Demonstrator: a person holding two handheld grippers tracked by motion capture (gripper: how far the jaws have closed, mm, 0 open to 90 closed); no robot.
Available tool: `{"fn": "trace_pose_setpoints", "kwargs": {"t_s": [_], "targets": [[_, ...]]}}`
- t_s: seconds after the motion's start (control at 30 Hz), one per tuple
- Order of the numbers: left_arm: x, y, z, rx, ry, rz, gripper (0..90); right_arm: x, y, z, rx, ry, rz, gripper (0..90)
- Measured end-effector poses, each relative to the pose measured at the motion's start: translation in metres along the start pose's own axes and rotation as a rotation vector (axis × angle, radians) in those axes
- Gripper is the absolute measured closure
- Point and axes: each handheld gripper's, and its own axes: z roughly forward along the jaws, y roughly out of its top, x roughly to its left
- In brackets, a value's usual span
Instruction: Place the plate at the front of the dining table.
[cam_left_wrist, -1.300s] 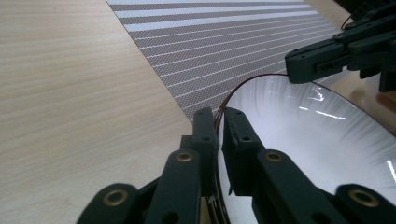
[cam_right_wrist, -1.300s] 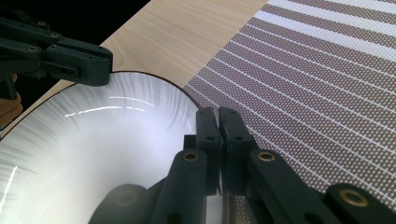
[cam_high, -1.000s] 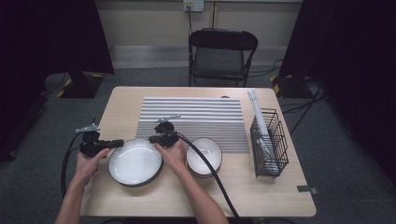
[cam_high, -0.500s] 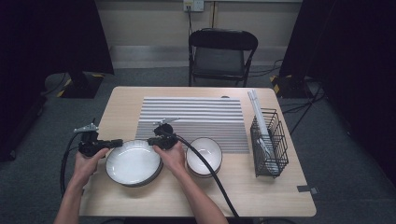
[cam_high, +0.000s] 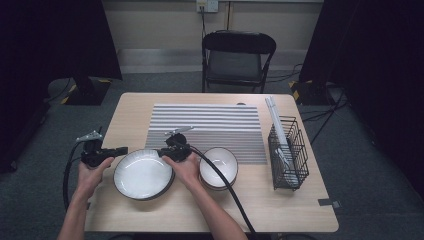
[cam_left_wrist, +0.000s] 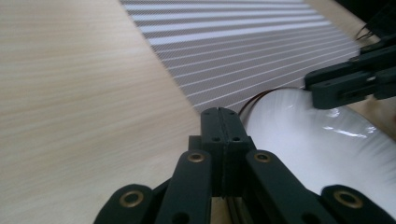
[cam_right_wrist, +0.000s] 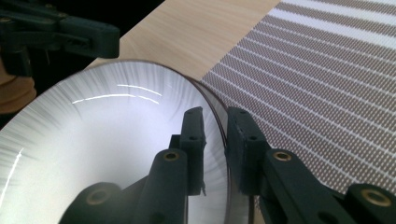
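- The left gripper (cam_high: 119, 150) is clenched, its jaws pressed flat together with nothing between them, as the left gripper view shows. It sits at the left edge of the plate (cam_high: 143, 173), whose white rim lies just to the right of the closed jaw tips; whether they touch it I cannot tell.
- The plate rests on the table (cam_high: 125, 112), between the two grippers, with the striped mat (cam_high: 210, 125) just beyond it.
- The right gripper (cam_right_wrist: 215, 126) straddles the plate's far right rim. Its jaws have just been opening, and the right gripper view shows a gap on each side of the rim, so the grasp is released, with the rim between the pads.
- Compared with a second ago the plate lies a touch lower and left on the table. To my eye it has been set down, and the right gripper is free to pull back.
- Right of that gripper's hand stands a bowl (cam_high: 218, 166), and farther right a wire rack (cam_high: 289, 150).
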Motion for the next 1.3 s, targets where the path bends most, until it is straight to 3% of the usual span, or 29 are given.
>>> {"fn": "trace_pose_setpoints", "kwargs": {"t_s": [0.07, 0.1, 0.13, 0.23, 0.3, 0.37, 0.57, 0.67, 1.1, 1.17, 1.3], "targets": [[-0.0001, -0.0023, 0.0009, 0.003, -0.006, 0.002, 90.0, 0.0005, -0.0005, -0.0002, 0.004, -0.008, -0.011, 80.6], [0.0007, -0.0018, 0.0002, -0.013, -0.013, -0.020, 90.0, -0.0001, -0.0003, 0.0000, 0.003, -0.011, -0.009, 83.8], [0.0005, -0.0012, -0.0002, -0.026, -0.037, -0.025, 90.0, -0.0010, 0.0000, 0.0002, 0.005, -0.019, -0.003, 85.7], [0.0002, -0.0008, -0.0011, -0.044, -0.060, -0.035, 90.0, -0.0021, -0.0001, 0.0009, 0.005, -0.008, 0.002, 86.0], [0.0013, -0.0001, -0.0022, -0.059, -0.085, -0.046, 83.2, -0.0016, -0.0003, 0.0010, 0.007, -0.012, -0.003, 86.1], [0.0003, -0.0001, -0.0009, -0.035, -0.108, -0.037, 82.2, -0.0015, -0.0004, 0.0011, 0.006, -0.013, -0.003, 86.2], [-0.0012, -0.0007, 0.0064, 0.021, -0.101, -0.020, 77.7, 0.0002, -0.0016, 0.0025, 0.000, -0.020, 0.013, 85.8], [-0.0014, -0.0011, 0.0069, 0.032, -0.086, -0.011, 86.0, 0.0010, -0.0020, 0.0037, -0.008, -0.017, -0.003, 85.6], [-0.0031, -0.0008, 0.0057, 0.028, -0.086, 0.009, 86.9, 0.0028, -0.0038, 0.0042, 0.013, -0.006, -0.009, 77.6], [-0.0038, -0.0013, 0.0055, 0.028, -0.077, 0.013, 86.7, 0.0044, -0.0043, 0.0047, 0.026, -0.011, -0.031, 77.4], [-0.0031, -0.0011, 0.0050, 0.027, -0.083, 0.011, 86.8, 0.0027, -0.0079, 0.0050, 0.017, 0.002, -0.015, 77.3]]}}
